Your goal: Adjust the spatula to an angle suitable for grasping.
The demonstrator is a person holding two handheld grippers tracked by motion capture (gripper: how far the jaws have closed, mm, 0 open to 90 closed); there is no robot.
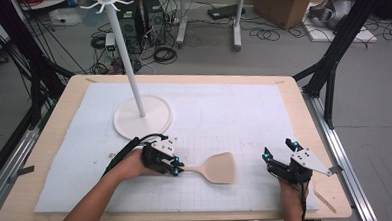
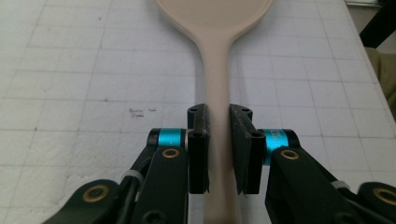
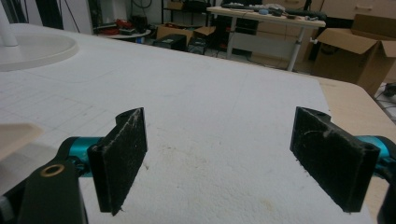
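Observation:
A beige spatula (image 1: 217,168) lies flat on the white gridded mat, blade to the right. My left gripper (image 1: 178,169) sits low at the end of its handle. In the left gripper view the handle (image 2: 217,70) runs straight between the two black pads of the left gripper (image 2: 218,114), which flank it closely with barely a sliver of room. It rests on the mat. My right gripper (image 1: 279,151) rests at the front right of the mat, jaws wide apart. In the right gripper view the right gripper (image 3: 224,158) has nothing between its pads, and a corner of the spatula (image 3: 14,137) shows at the left edge.
A white hanger stand rises from a round base (image 1: 157,117) at the back left of the mat, its pole (image 1: 126,58) topped with hooks. The wooden table edge (image 1: 314,110) borders the mat. Cables, boxes and tripod legs stand on the floor beyond.

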